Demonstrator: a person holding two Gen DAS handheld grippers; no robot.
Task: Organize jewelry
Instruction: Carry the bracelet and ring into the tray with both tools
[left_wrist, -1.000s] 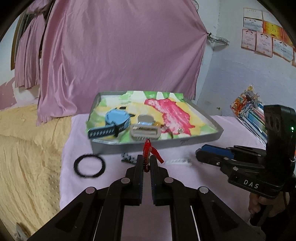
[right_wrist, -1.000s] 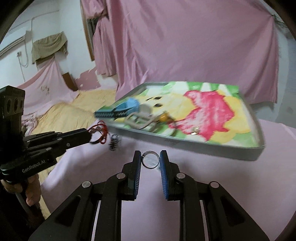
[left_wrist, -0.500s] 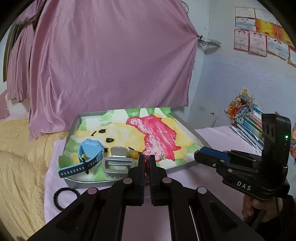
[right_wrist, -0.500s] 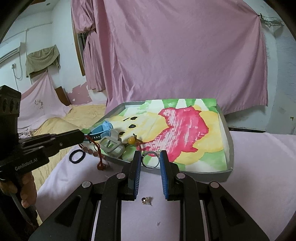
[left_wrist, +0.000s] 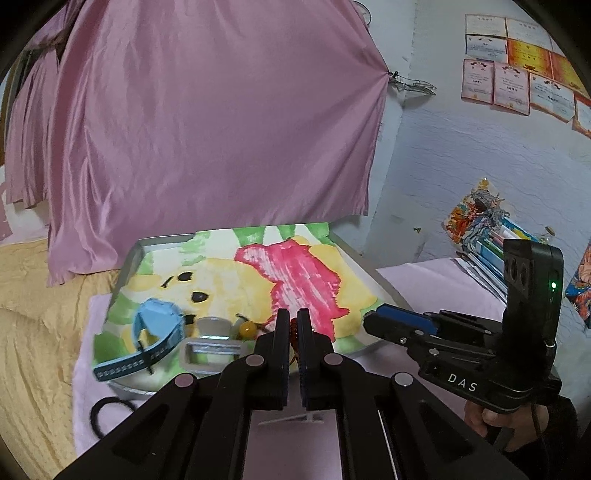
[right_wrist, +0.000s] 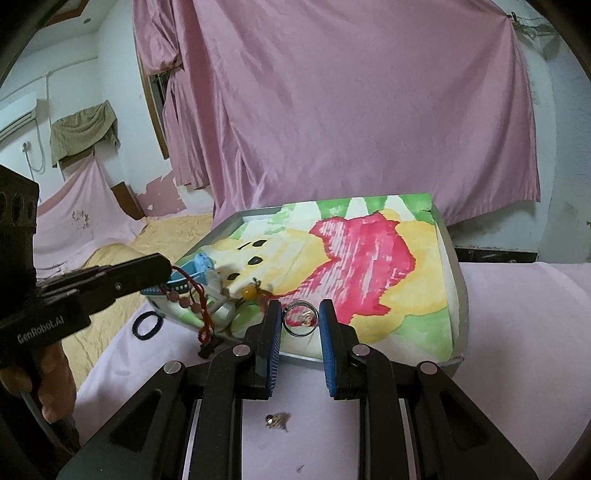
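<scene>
Right wrist: right hand-held gripper (right_wrist: 298, 320) pinches ring (right_wrist: 300, 318); left (left_wrist: 292, 328) pinches bracelet (right_wrist: 192, 295).

Left hand-held gripper (left_wrist: 293, 325) level, fingers nearly closed, pinching a red beaded cord (right_wrist: 192, 291) at the tips; seen from the right wrist, held by a bare hand (right_wrist: 48, 384) at the left edge. Right hand-held gripper (right_wrist: 300, 317) level too, blue-padded fingers (right_wrist: 328, 354) parted on either side of a metal ring (right_wrist: 300, 318), touching it on both sides; gripped from below by the right hand (left_wrist: 491, 421), thumb showing under the handle.
</scene>
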